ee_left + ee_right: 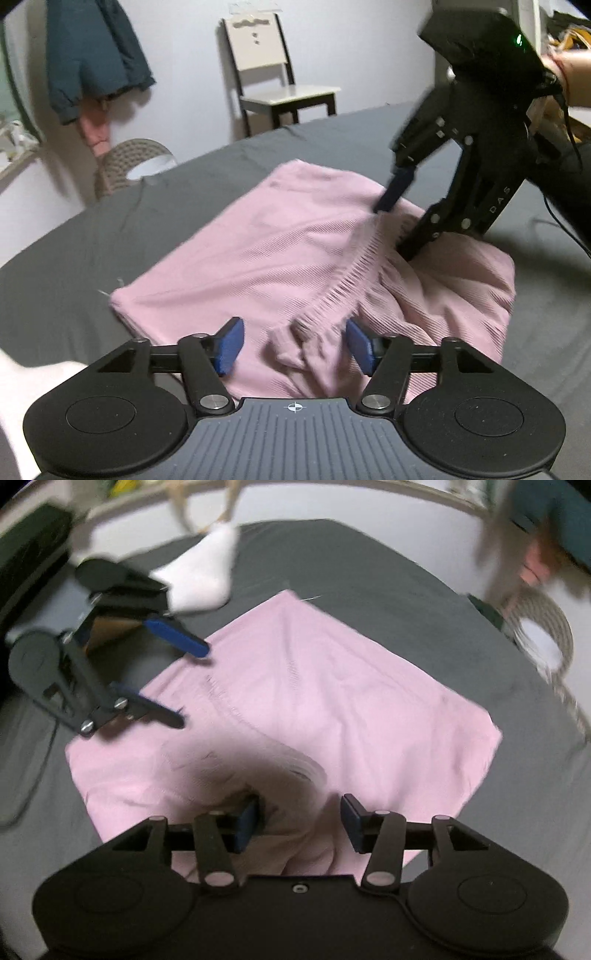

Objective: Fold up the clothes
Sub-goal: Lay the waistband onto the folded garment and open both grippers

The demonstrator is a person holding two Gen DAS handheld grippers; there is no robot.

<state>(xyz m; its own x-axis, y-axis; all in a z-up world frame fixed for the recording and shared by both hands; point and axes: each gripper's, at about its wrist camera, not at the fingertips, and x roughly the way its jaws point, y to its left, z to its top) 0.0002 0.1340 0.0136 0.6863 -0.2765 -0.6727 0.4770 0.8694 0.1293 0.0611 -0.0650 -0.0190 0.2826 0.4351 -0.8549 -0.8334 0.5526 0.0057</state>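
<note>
The left gripper is spread wide, a bunched fold of the pink garment lying loose between its fingers. The right gripper, seen at two o'clock from the left, is likewise parted over the cloth, nothing being gripped.

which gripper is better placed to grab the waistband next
Left. The left gripper has its open jaws straddling the bunched waistband; the right gripper is open over plain cloth.

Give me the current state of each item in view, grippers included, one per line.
pink garment: lying partly folded on the dark sheet, waistband bunched at the near edge.
left gripper: open, fingers either side of the bunched waistband.
right gripper: open, low over the garment's edge.
dark sheet: spread flat, lightly wrinkled.
chair: upright by the wall, seat bare.
teal jacket: hanging on the wall.
</note>
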